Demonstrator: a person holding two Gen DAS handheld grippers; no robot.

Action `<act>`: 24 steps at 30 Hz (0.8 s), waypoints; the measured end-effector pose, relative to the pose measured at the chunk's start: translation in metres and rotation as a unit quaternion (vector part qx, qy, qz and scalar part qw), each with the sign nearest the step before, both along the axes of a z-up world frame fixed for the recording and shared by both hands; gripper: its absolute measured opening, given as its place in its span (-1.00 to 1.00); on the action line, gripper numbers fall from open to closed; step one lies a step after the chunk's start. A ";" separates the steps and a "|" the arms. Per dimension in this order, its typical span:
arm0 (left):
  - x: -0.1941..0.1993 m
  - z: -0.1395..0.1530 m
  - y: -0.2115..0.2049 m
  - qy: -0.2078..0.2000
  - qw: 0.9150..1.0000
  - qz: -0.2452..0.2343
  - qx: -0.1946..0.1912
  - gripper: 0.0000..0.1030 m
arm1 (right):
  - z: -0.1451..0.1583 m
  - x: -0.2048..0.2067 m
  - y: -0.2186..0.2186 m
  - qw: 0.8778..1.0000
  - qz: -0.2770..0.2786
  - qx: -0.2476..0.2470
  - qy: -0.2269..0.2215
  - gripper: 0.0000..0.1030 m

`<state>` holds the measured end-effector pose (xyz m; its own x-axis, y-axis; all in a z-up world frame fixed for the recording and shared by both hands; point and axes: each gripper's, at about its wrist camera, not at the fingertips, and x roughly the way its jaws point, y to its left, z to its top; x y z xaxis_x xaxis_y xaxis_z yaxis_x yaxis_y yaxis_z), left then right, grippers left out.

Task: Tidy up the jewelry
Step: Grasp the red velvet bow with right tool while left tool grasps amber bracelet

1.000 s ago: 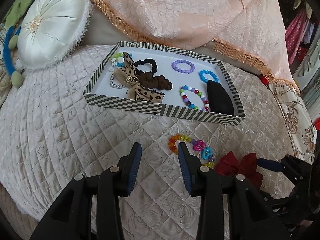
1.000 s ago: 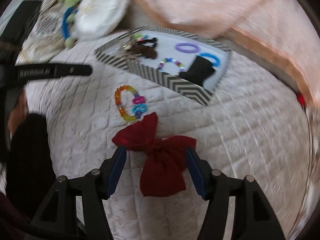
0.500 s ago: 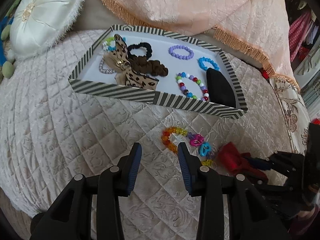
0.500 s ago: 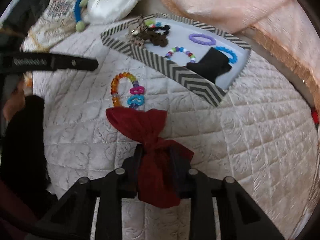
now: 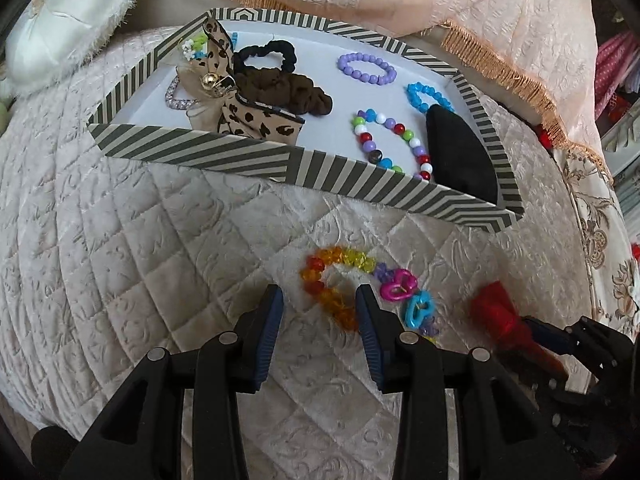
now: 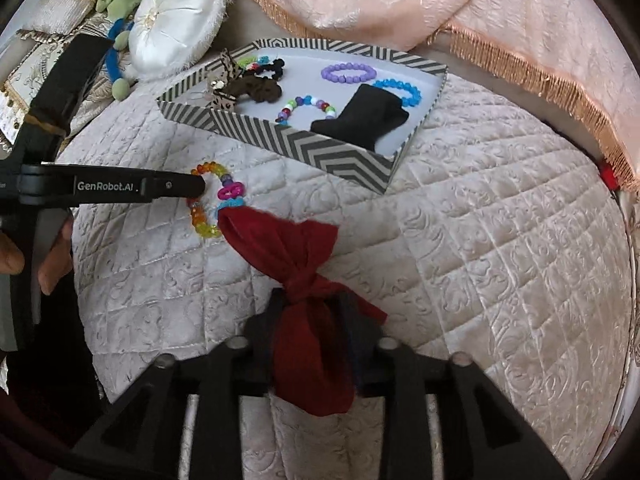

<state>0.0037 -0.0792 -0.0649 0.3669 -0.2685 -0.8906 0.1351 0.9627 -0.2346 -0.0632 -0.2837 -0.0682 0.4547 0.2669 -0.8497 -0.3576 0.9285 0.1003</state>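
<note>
A quilted cream bed (image 5: 120,240) fills both views, a peach fringed throw (image 6: 440,0) heaped at its far side. Only the right wrist view takes in the whole round white cushion (image 6: 176,20) and the green and blue soft toy (image 6: 116,40) beside it; the left view catches just the cushion's edge.

On the quilt sits a striped tray (image 5: 192,144) holding a leopard-print bow (image 5: 240,120), a brown scrunchie (image 5: 288,92), a black scrunchie (image 5: 268,54), a black cloth piece (image 5: 460,152), and purple (image 5: 366,68), blue (image 5: 428,96) and mixed-colour bead bracelets (image 5: 384,140). The left view looks down into the tray; the right sees it from the corner, with the black piece standing taller.

Just in front of the tray, on the bare quilt, lies a rainbow bead bracelet (image 5: 336,280) with pink and blue links. The left tongs (image 5: 320,320) are spread wide, the bracelet's near edge between their tips; in the right view one tong tip (image 6: 176,186) reaches the bracelet's beads.

The right tongs (image 6: 316,308) are pressed together on the knot of a red bow (image 6: 288,244), held above the quilt near the bracelet. The left view shows only a blurred red end of it (image 5: 496,312).
</note>
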 end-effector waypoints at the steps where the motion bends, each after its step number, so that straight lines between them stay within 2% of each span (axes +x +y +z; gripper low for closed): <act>1: 0.001 0.000 0.000 -0.002 1.000 0.002 -0.002 -0.53 | 0.000 0.000 0.000 1.000 -0.001 0.002 0.000 -0.26; 2: 0.002 0.000 0.001 -0.004 1.000 0.004 -0.003 -0.69 | 0.001 0.000 0.001 1.000 -0.001 0.004 -0.001 -0.26; 3: 0.002 0.000 0.001 -0.005 1.000 0.006 0.001 -0.94 | 0.001 0.000 0.001 1.000 -0.002 0.006 -0.001 -0.26; 4: 0.004 -0.001 0.002 -0.005 1.000 0.005 0.004 -1.00 | 0.001 0.000 0.001 1.000 -0.002 0.008 0.000 -0.26; 7: 0.006 -0.001 0.005 -0.007 1.000 0.003 -0.001 -1.00 | 0.000 0.000 0.001 1.000 -0.003 0.016 0.002 -0.31; 9: 0.004 0.000 0.005 -0.010 1.000 0.000 -0.001 -1.00 | -0.001 0.000 0.001 1.000 -0.008 0.022 0.002 -0.62; 17: -0.002 0.028 0.007 -0.036 0.999 -0.011 -0.012 -1.00 | 0.021 -0.005 0.000 0.999 -0.019 0.037 -0.028 -0.67; 24: 0.001 0.058 0.006 -0.066 0.998 -0.019 0.000 -1.00 | 0.034 0.001 0.004 0.998 -0.020 0.042 -0.038 -0.67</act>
